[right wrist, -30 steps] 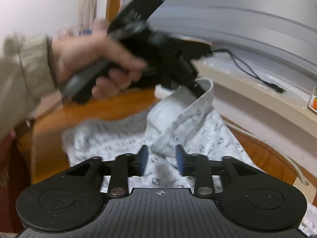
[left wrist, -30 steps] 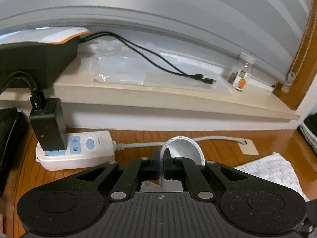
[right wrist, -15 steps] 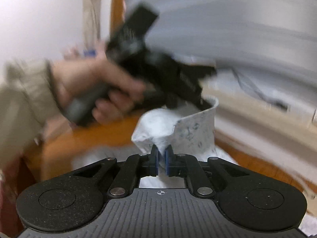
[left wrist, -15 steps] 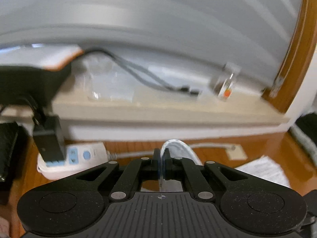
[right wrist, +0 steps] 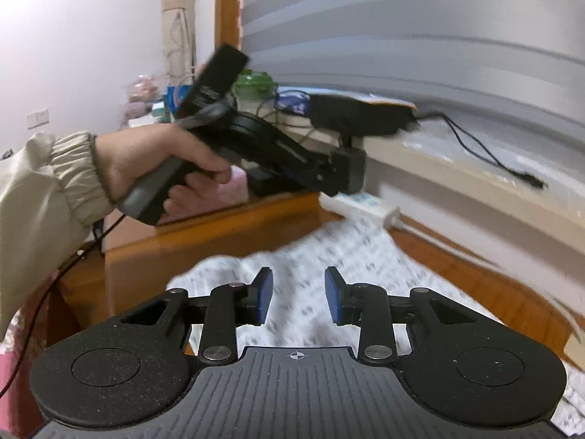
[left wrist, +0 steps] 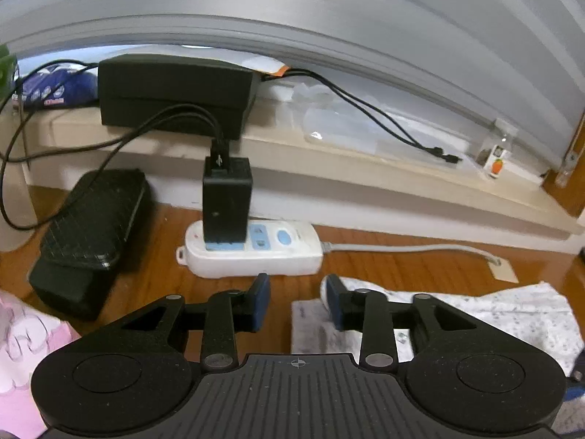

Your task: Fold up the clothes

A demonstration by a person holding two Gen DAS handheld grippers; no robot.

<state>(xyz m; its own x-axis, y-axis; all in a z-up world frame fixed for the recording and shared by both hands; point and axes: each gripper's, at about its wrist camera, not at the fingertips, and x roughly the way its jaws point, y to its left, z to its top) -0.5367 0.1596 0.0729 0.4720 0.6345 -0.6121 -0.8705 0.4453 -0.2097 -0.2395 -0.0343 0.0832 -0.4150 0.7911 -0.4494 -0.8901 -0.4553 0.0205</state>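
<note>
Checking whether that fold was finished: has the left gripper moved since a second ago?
Yes. The left gripper has swung left: the power strip, earlier at the frame's left, now sits centre, and its jaws have opened off the patterned cloth.

Left gripper (left wrist: 297,301) jaws wide apart, nothing between, held low and level, left hand (right wrist: 161,168) wrapped round its handle, beige cuffed sleeve at wrist, right gripper (right wrist: 299,300) jaws likewise parted, empty, angled downward

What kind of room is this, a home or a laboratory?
Probably a home, perhaps a bedroom: a wooden table beneath a window sill with blinds, a patterned garment spread out, and a power strip with a charger.
</note>
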